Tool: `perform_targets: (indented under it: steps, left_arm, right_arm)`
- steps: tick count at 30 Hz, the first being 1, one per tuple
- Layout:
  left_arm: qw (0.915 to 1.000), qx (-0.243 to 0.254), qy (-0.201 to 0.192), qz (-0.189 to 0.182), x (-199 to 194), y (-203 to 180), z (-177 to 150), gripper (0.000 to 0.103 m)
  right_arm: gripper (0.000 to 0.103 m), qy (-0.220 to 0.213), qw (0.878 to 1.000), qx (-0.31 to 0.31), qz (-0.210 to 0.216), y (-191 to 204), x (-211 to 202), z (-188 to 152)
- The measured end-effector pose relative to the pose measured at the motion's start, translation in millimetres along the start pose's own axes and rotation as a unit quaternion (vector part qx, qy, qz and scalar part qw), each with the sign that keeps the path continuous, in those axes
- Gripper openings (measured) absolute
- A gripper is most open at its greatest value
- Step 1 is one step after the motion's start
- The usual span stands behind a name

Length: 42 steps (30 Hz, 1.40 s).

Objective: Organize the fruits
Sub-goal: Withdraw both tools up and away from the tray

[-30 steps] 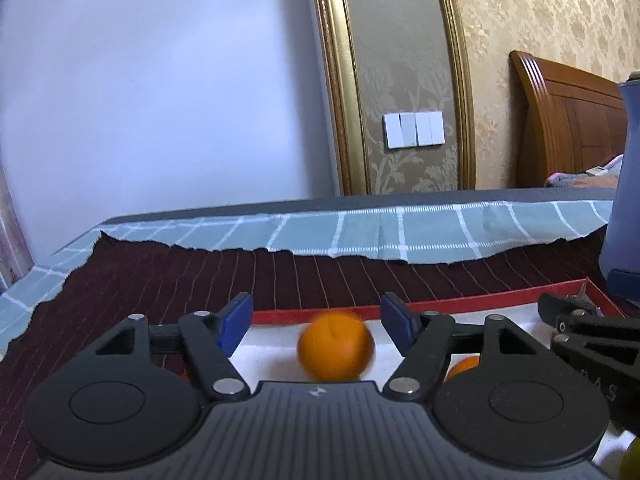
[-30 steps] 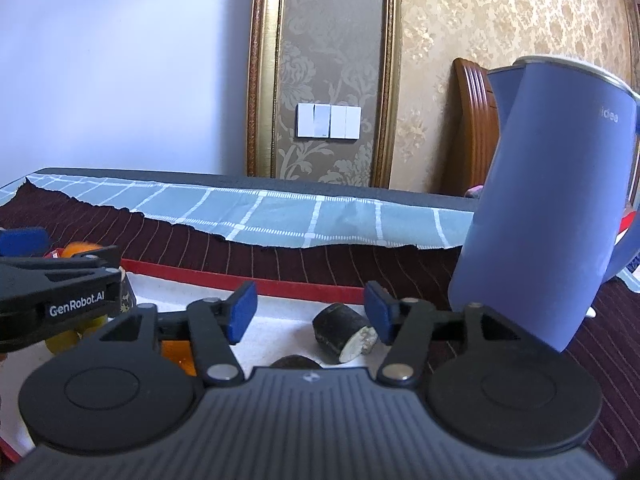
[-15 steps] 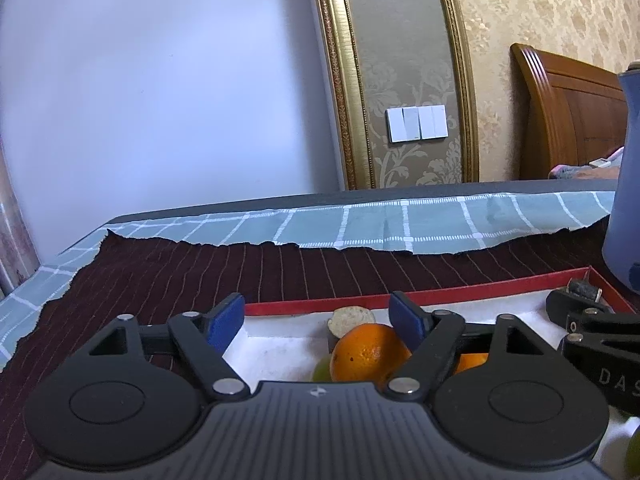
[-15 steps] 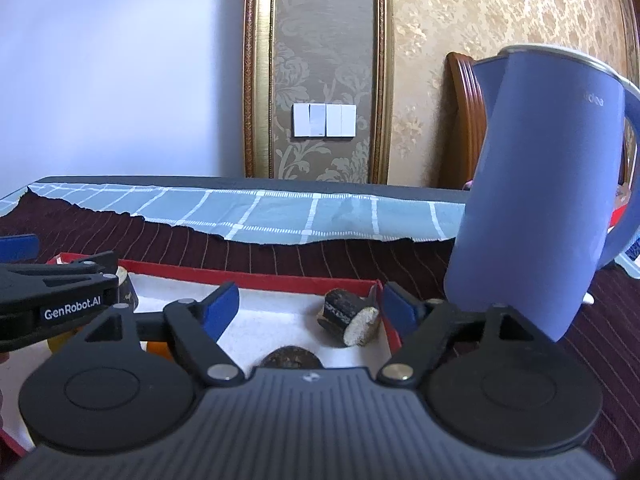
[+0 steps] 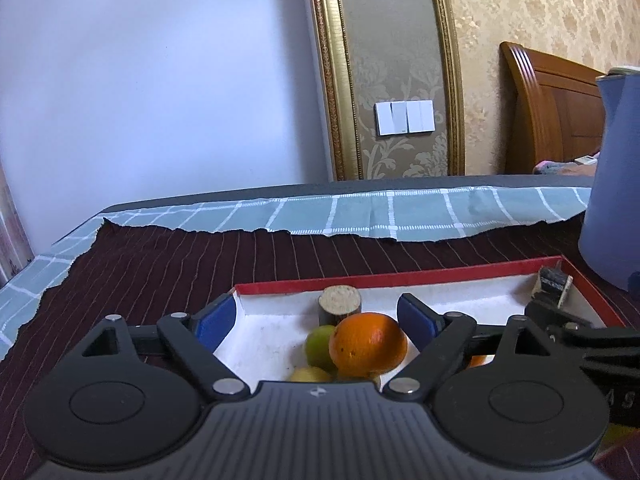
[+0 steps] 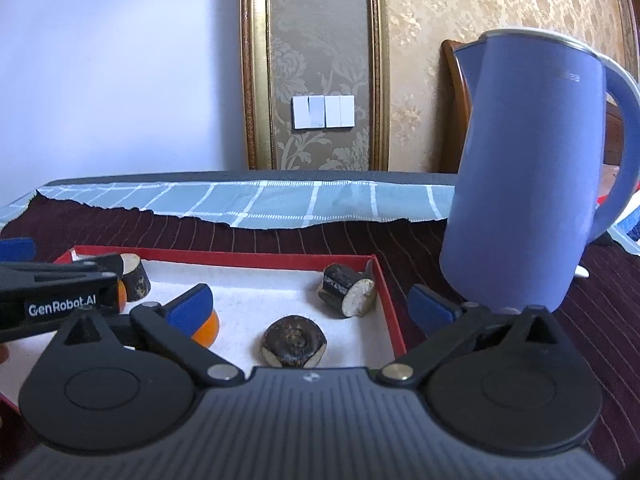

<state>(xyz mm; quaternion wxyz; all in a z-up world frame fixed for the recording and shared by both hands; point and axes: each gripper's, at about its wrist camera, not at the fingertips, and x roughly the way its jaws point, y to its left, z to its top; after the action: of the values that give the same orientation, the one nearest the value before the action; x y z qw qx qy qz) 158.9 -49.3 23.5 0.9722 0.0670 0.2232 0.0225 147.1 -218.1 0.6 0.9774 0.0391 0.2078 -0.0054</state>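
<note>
Left tongs (image 5: pixel 316 322) wide open over orange (image 5: pixel 368 345) in tray (image 5: pixel 440 275); grasp pending. Right tongs (image 6: pixel 312 304) wide open, empty. Next: lower, close on orange.

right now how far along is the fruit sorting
Looks done: an orange and green fruits sit together in the red-rimmed tray. In hand: nothing; both the left tongs and right tongs are open. Left: dark pieces lie scattered.
</note>
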Motion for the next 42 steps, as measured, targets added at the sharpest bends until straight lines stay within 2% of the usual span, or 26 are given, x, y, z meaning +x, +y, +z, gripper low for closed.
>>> perform_targets:
  steps: [10,42]
  left_arm:
    - [1.0,0.003,0.002,0.008,-25,9,-14,0.088]
    - [0.9991,-0.023,0.009,-0.033,-78,31,-60,0.088]
  right_arm:
    - [0.103,0.005,1.0,-0.008,0.008,6,-16,-11]
    - [0.103,0.008,1.0,-0.014,0.022,15,-73,-51]
